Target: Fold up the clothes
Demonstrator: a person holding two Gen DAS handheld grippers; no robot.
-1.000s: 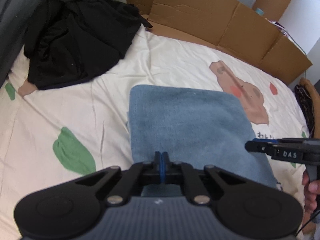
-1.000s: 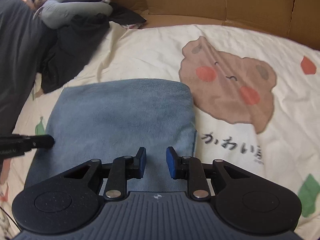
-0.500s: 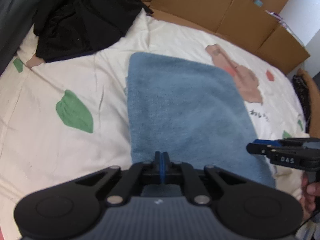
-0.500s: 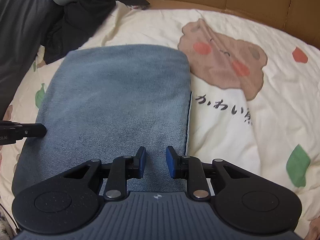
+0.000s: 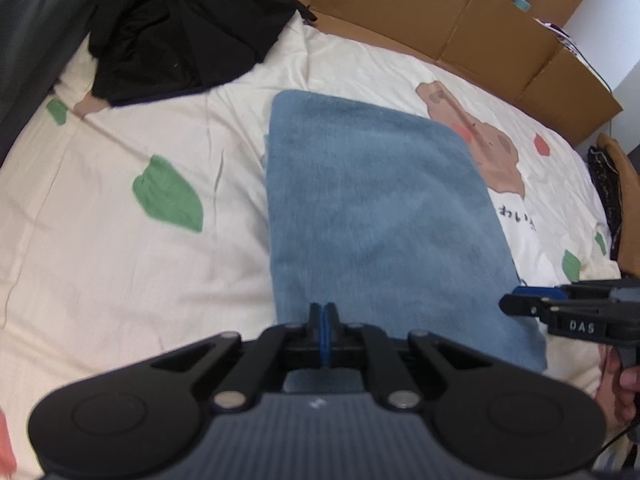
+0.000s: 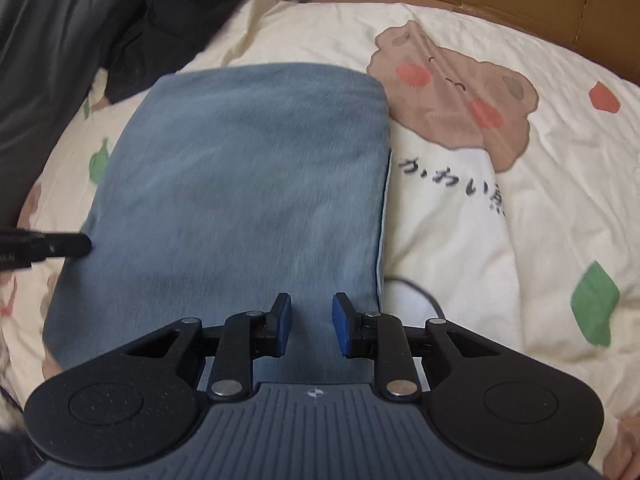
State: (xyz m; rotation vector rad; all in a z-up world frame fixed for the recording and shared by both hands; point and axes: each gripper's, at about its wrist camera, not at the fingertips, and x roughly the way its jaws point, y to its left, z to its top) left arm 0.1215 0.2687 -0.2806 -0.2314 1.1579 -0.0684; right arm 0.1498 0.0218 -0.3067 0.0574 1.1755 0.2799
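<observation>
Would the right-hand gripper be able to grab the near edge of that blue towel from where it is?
Probably yes. The right gripper is open just above the blue towel near its front edge, and nothing lies between them. The left gripper is shut and off to the side.

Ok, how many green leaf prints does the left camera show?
4 leaves: one far left, one beside the cloth at, two small at right. Cloth may hide more.

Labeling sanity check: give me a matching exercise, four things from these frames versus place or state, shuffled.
Things:
1. left gripper
2. right gripper
3. blue folded garment
4. black clothes pile

States:
A. lies flat mid-bed
B. fingers apart
C. heaped at far left of the bed
D. fingers together

Pairs: 1-D, 2-B, 3-A, 4-C
</observation>
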